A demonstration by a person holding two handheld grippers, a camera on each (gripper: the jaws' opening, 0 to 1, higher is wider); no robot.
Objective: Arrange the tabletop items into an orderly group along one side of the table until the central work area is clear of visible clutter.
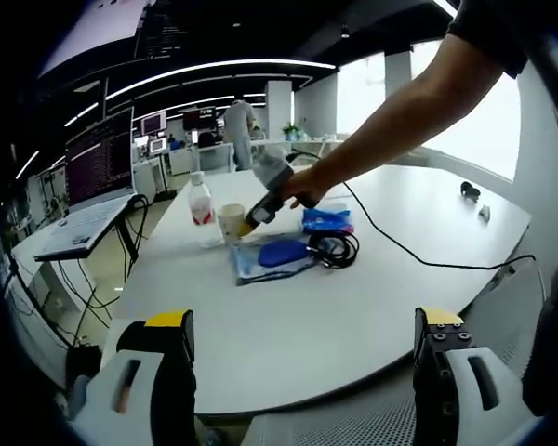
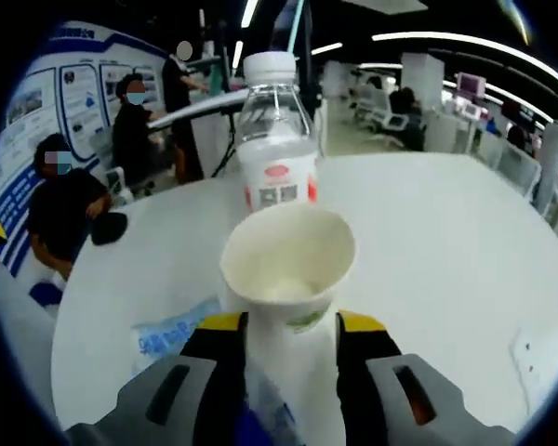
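R gripper on paper cup; L gripper idle.
R gripper [image 2: 291, 339] pinches upright paper cup [image 2: 288, 265] between 2 jaws; water bottle [image 2: 277, 139] stands just beyond, nearly touching. L gripper [image 1: 302, 348] spread, empty, at near table [image 1: 288, 334] edge, well apart from cup. Blue pouch [image 1: 272, 258], cable beside. Open office.

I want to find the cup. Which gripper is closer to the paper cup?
Right. The right gripper has its jaws around the paper cup. The left gripper is open at the table edge, far from it.
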